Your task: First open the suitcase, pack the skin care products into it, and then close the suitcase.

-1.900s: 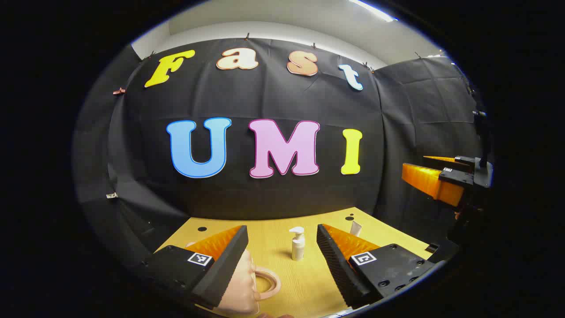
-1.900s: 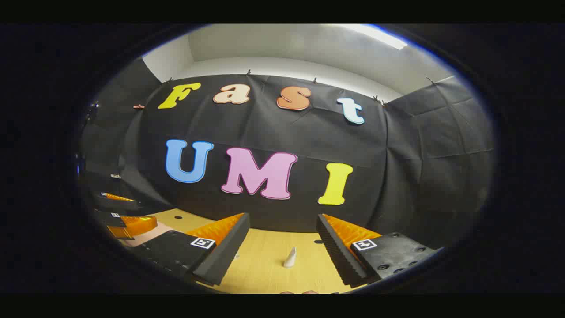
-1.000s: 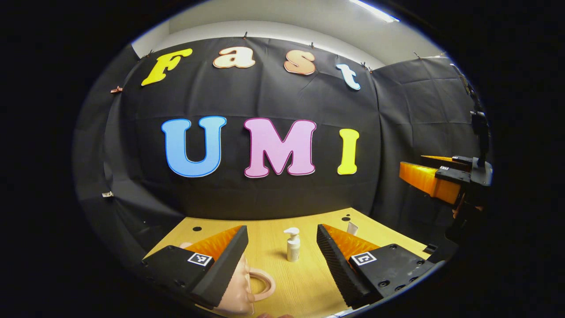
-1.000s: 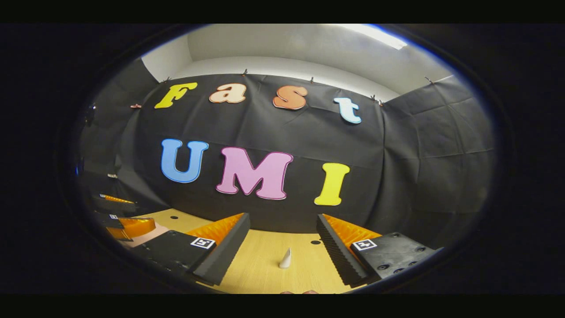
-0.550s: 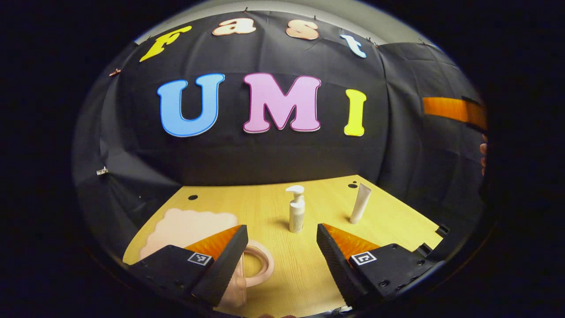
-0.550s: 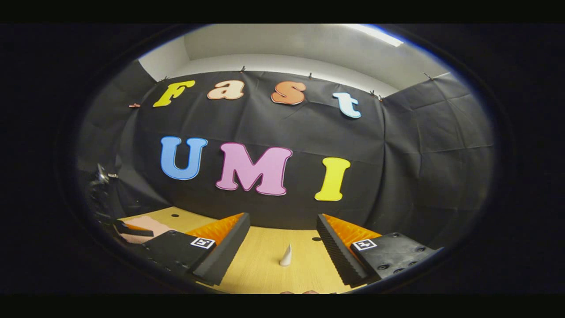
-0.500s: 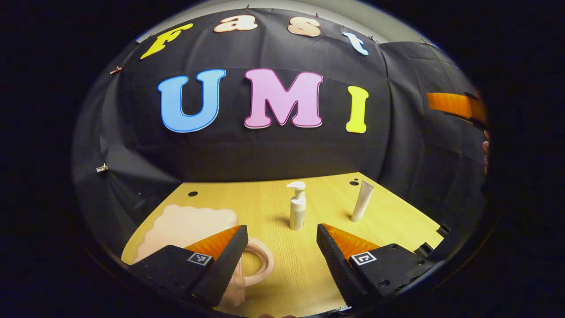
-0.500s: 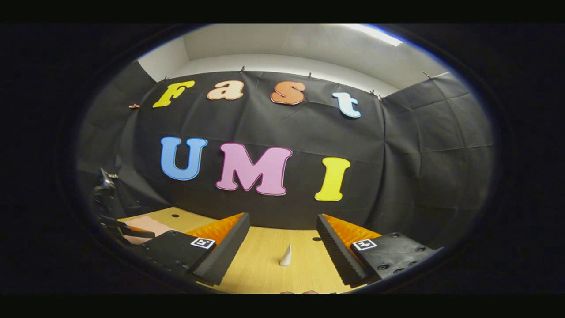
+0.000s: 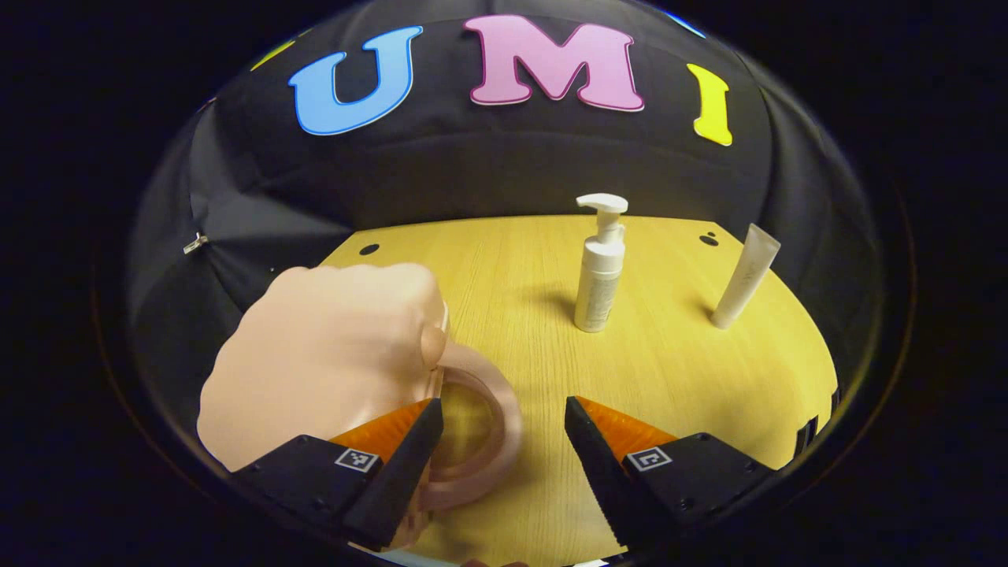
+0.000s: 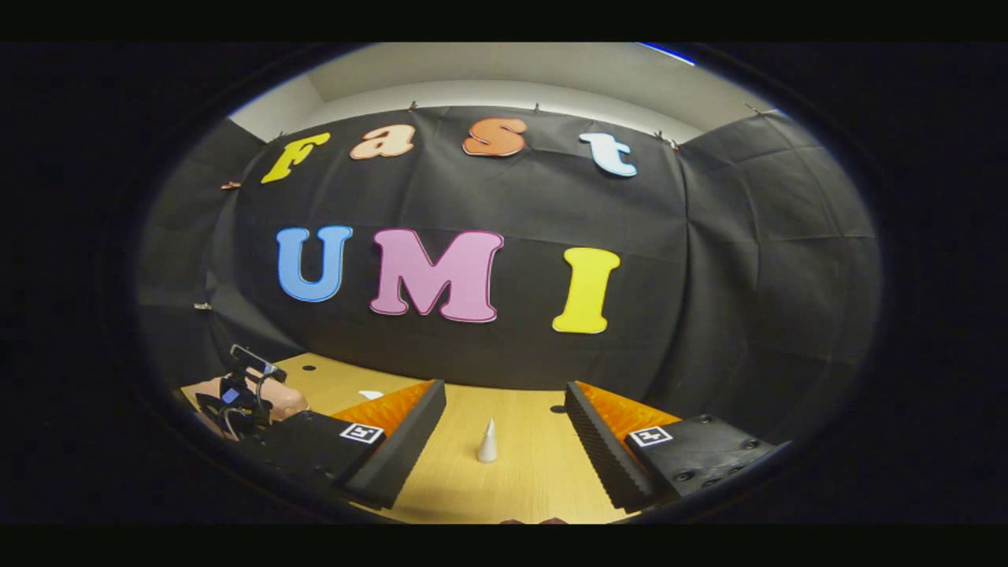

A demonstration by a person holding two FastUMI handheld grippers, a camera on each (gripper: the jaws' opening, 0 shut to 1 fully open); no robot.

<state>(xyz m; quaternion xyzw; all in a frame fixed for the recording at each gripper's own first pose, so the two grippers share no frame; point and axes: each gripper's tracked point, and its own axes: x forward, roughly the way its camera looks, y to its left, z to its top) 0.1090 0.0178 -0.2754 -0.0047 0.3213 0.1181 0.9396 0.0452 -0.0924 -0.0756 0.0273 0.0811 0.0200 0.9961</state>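
Both grippers [image 9: 504, 441] [image 10: 504, 429] gape over the wooden table [image 9: 669, 378], black cloth wall [image 10: 748, 276] behind.

Black tongs [image 9: 504, 465] bodies (square tag markers, small screws).

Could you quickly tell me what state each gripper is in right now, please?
Left gripper: open, holding nothing, poised over the pink suitcase's ring handle.
Right gripper: open, holding nothing, facing the white tube.

Suitcase [image 9: 331, 354] near end — behind gripper [image 9: 504, 425]
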